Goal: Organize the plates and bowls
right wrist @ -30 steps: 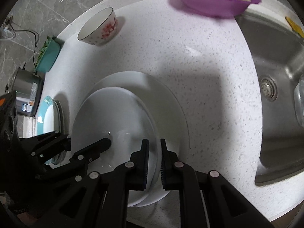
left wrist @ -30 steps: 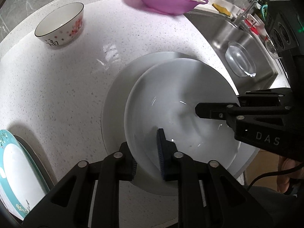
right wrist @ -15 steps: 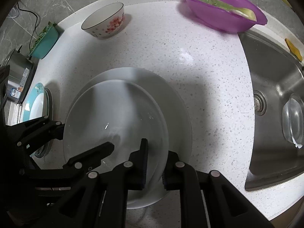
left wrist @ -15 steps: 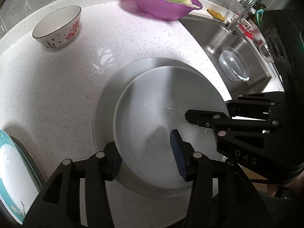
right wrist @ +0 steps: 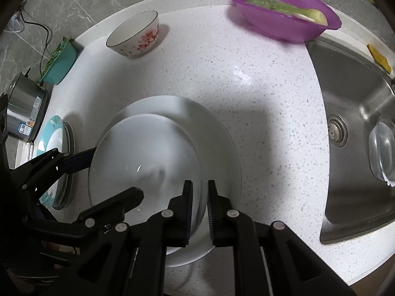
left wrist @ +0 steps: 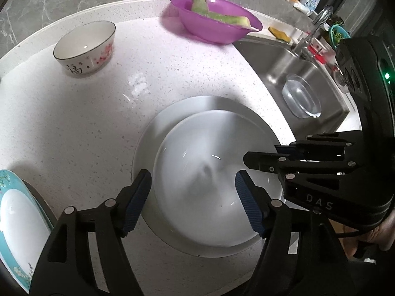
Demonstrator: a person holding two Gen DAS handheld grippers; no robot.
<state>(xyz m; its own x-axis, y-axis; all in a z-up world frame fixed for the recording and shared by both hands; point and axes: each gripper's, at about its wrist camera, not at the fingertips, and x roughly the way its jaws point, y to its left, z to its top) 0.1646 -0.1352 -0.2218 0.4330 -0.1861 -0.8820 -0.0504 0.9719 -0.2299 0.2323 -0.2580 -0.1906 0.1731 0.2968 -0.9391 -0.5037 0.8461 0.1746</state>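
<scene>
Stacking step: we set the bowl (left wrist: 209,172) on the plate (left wrist: 172,123), mid-counter. Left gripper (left wrist: 193,197) is opening, pads clear of the bowl; right gripper (right wrist: 198,212) pinches its rim. Next, we judge, the right must release too.

"DAS" on right gripper (left wrist: 251,159); Chinese char. on floral bowl (left wrist: 85,46)

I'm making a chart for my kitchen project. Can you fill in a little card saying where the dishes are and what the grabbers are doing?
Stack: smaller white plate on larger white plate
Left hand-held gripper: jaws opening, plate rim between them, pads off it
Right hand-held gripper: shut on smaller plate's rim
Flowered bowl: alone, far side of counter
Purple bowl: beside sink, holds green vegetable pieces
Teal-rimmed plate: counter's left edge
Glass bowl: in sink
</scene>
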